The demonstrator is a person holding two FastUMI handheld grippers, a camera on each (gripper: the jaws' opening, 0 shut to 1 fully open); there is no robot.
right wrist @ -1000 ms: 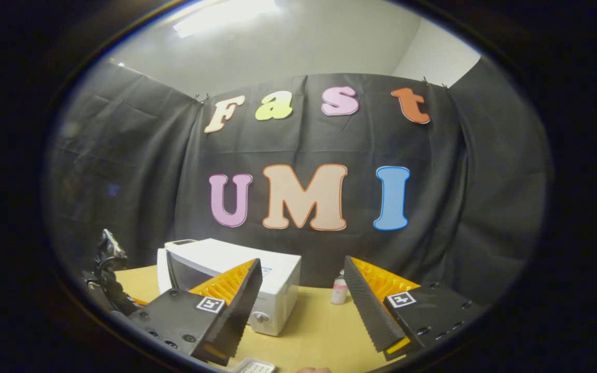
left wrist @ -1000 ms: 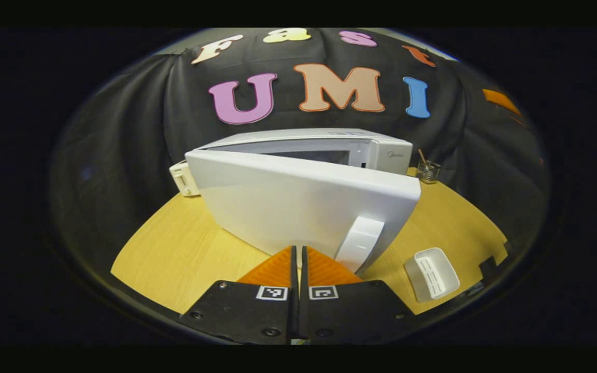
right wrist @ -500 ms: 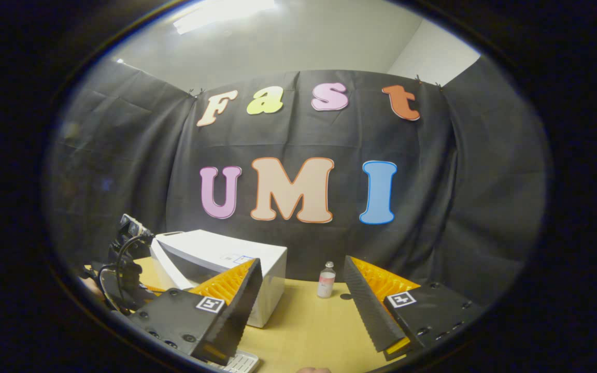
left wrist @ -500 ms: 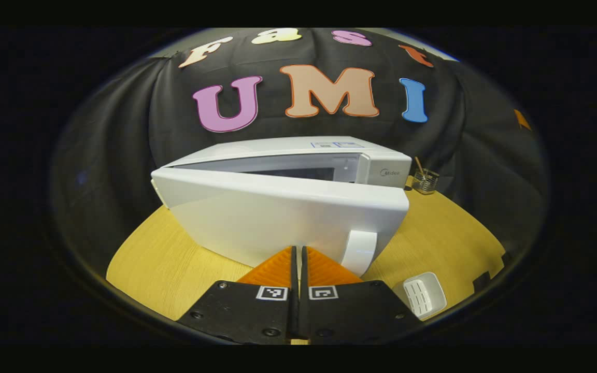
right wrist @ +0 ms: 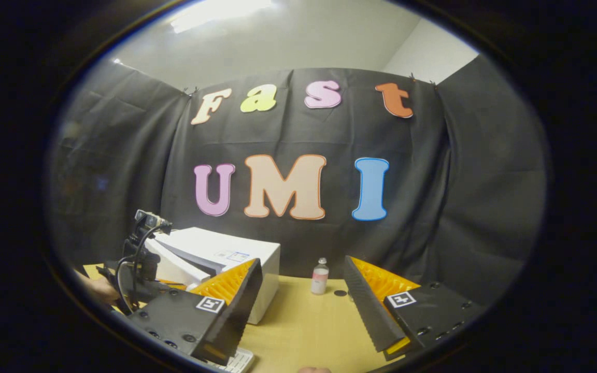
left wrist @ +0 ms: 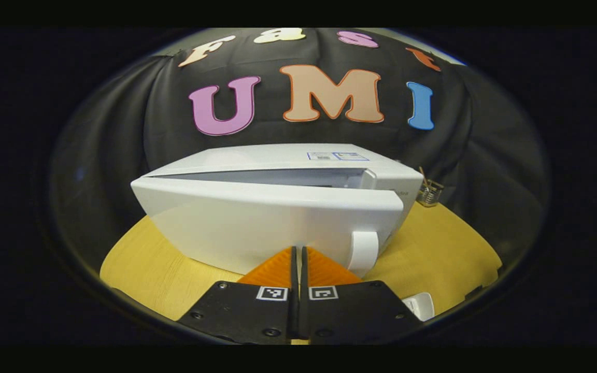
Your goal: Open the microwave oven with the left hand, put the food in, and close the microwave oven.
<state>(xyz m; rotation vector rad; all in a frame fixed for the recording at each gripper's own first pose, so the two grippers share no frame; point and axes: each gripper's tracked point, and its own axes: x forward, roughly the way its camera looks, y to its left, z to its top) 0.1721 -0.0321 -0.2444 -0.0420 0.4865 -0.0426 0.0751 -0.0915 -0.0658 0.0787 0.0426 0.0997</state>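
Observation:
The white microwave (left wrist: 278,155) stands on the wooden table (left wrist: 148,259), its door (left wrist: 246,228) ajar by a narrow gap at the right. My left gripper (left wrist: 298,254) is shut with nothing between its fingers, and its tips rest against the door's face just left of the white handle (left wrist: 363,251). In the right gripper view the microwave (right wrist: 226,251) sits low on the left, with the left gripper (right wrist: 143,259) and a hand (right wrist: 99,290) in front of it. My right gripper (right wrist: 302,261) hangs open and empty above the table.
A white slotted tray (left wrist: 420,305) lies near the table's front right edge, also seen as the tray (right wrist: 239,361) under my right gripper. A small glass holder (left wrist: 429,190) stands behind the microwave's right side. A small bottle (right wrist: 320,277) stands by the back wall.
The door has swung from wide open to almost closed as my shut left gripper moved forward with it. The right gripper has turned slightly, staying open.

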